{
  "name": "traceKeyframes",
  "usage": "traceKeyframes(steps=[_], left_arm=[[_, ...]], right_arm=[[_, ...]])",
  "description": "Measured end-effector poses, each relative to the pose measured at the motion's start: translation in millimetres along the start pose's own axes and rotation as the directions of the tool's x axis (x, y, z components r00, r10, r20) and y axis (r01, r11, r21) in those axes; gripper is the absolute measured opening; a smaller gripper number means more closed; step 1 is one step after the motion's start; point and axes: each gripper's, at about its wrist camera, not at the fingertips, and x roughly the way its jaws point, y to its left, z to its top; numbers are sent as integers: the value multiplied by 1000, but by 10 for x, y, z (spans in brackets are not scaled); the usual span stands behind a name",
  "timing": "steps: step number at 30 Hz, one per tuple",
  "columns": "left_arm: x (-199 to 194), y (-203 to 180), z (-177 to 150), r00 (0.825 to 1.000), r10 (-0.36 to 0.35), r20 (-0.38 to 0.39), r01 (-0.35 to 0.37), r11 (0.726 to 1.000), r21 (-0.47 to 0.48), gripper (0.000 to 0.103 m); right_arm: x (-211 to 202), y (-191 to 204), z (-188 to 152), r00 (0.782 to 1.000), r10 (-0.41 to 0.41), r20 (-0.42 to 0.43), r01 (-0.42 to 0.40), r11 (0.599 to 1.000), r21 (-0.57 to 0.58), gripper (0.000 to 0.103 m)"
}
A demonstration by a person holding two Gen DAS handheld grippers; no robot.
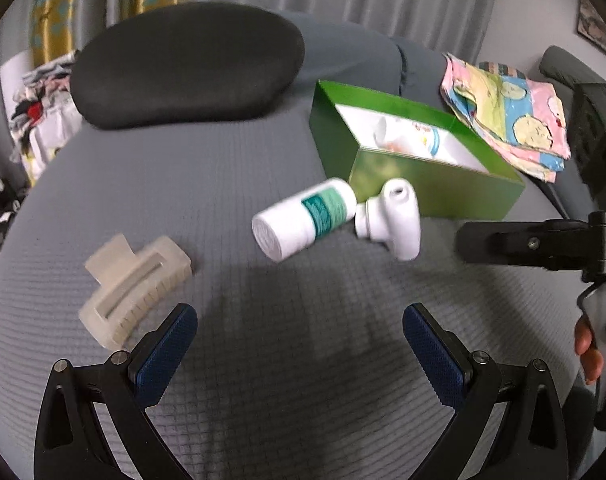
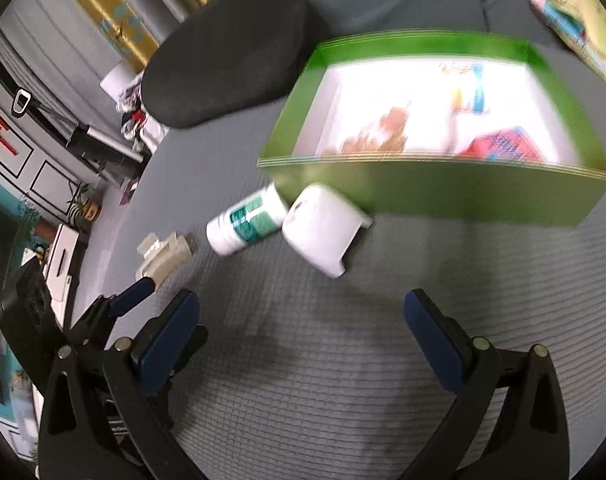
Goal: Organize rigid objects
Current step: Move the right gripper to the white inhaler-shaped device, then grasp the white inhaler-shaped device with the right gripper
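Your left gripper [image 1: 299,344] and right gripper [image 2: 303,336] both hover spread and empty over the grey bed [image 1: 231,184]. Far right sits the green box [image 1: 431,188], open, with blurred items inside. Touching its near wall lie a white bottle [image 1: 303,220] with a teal label and a white cap [image 1: 395,220]. Left, well apart, lies a translucent hair claw [image 1: 135,284].

On the grey cushion: 1 white bottle [image 1: 303,222], 1 white inhaler [image 1: 393,220], 1 hair claw clip [image 1: 133,286], 1 green box [image 1: 415,168], 1 folded patterned cloth [image 1: 511,116].
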Motion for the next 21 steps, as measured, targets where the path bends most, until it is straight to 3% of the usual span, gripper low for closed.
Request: traceKeyframes(steps=[3,6,8,15,21], left_arm=[[79,29,25,999,-40,-6,40,999,-12,102],[154,17,82,998,-65,-15,64,998,-11,102],[177,1,95,993,-119,-18,119,993,-18,102],[397,-347,155,978,-204,-52,204,979,8,102],[540,-452,360,966,-257,-18,256,966,-44,102]], right_arm=[[231,7,-17,996,73,-56,-70,996,52,102],[298,-19,-17,998,40,-41,-36,995,89,100],[255,-64,-3,1000,22,-11,-21,996,90,100],[137,-261,178,997,-43,57,42,999,15,100],[260,-217,384,997,3,72,8,988,-154,99]])
